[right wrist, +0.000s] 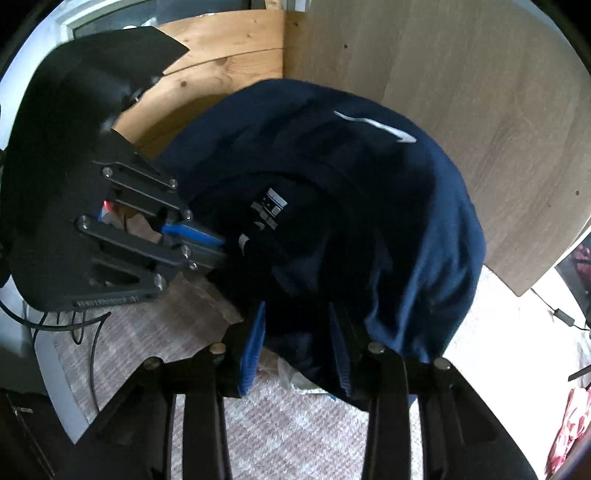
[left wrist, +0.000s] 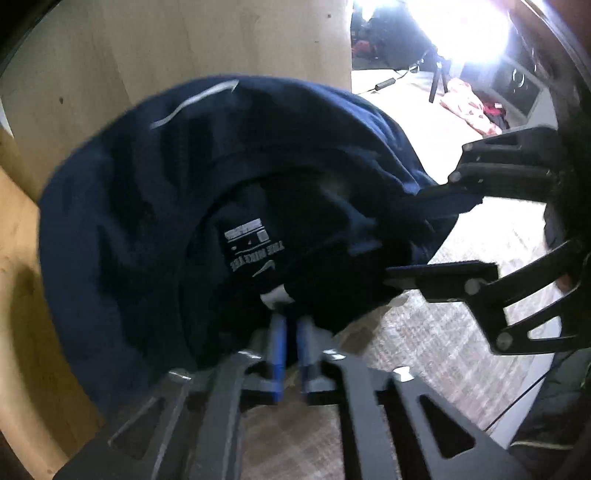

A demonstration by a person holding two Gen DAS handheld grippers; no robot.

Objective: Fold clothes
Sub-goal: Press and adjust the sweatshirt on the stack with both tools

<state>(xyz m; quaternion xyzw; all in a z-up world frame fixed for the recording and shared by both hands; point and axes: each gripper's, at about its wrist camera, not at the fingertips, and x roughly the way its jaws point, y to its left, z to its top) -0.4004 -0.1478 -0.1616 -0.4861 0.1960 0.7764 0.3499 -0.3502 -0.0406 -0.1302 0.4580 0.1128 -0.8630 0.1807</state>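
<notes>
A navy blue t-shirt [left wrist: 155, 192] with a white swoosh and a printed neck label hangs in the air between both grippers, over a carpet. My left gripper [left wrist: 291, 325] is shut on the shirt's edge near the collar; its blue pads pinch the cloth. It also shows in the right wrist view [right wrist: 218, 247]. My right gripper [right wrist: 299, 339] has its jaws apart with shirt cloth draped between them. In the left wrist view the right gripper [left wrist: 424, 236] shows at the right, its fingers spread with the shirt hem around them.
A light wooden table top [right wrist: 461, 110] lies behind the shirt, with a pine board [right wrist: 221, 48] beside it. Patterned carpet [right wrist: 295, 424] is below. A bright window [left wrist: 461, 33], a cable and red-patterned cloth [left wrist: 469, 107] are at the far right.
</notes>
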